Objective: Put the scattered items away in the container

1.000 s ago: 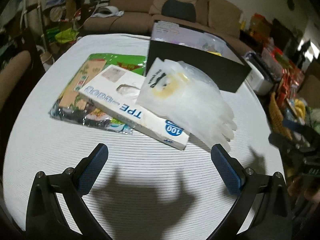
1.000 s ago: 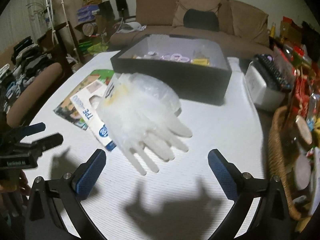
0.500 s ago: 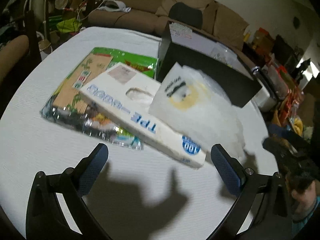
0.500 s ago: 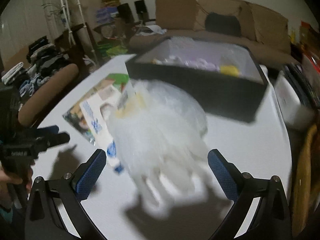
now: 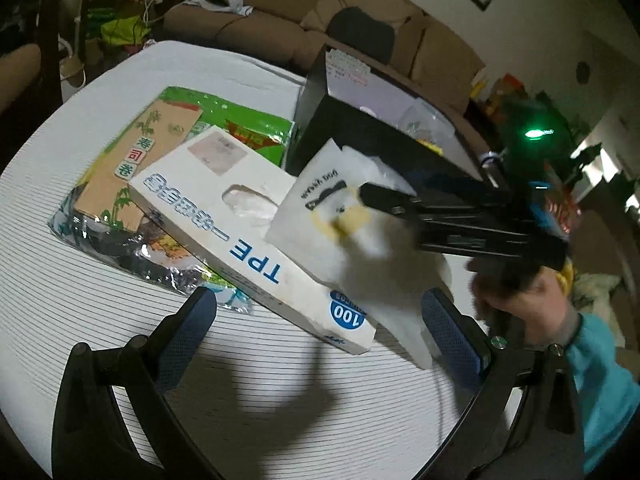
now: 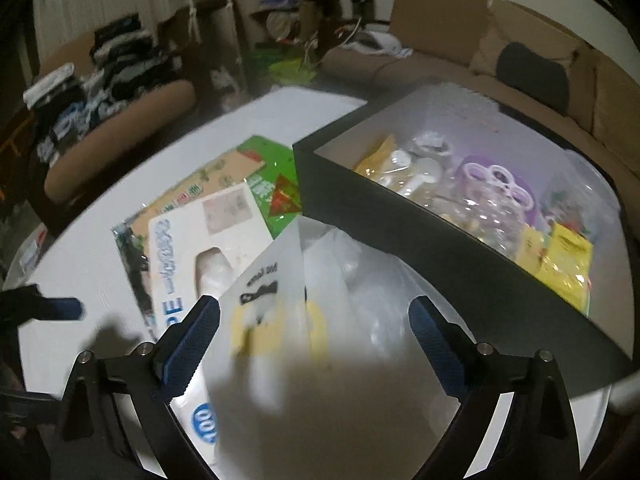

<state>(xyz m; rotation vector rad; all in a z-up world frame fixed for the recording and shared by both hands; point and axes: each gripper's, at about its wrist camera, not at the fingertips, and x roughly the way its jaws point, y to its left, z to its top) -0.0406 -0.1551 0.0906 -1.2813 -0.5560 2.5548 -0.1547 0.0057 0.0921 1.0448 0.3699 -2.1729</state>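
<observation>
A clear bag of plastic gloves [image 5: 352, 224] with a yellow and black label lies partly on a white TPE glove box [image 5: 240, 232], which rests on a green sushi-mat packet [image 5: 152, 148]. The black container [image 6: 460, 236] stands just behind, holding several small items. My right gripper [image 6: 316, 344] is open with the glove bag [image 6: 320, 312] between its fingers; it shows in the left wrist view [image 5: 372, 194] reaching over the bag. My left gripper [image 5: 320, 324] is open and empty above the table, near the box's end.
The white round table [image 5: 80, 280] carries everything. A brown sofa [image 5: 280, 32] stands behind it, a chair with clothes [image 6: 104, 92] to the left, and cluttered shelves and baskets [image 5: 560, 200] to the right.
My right gripper has moved forward and down over the glove bag, so the bag now sits between its fingers. My left gripper has drawn closer to the glove box.
</observation>
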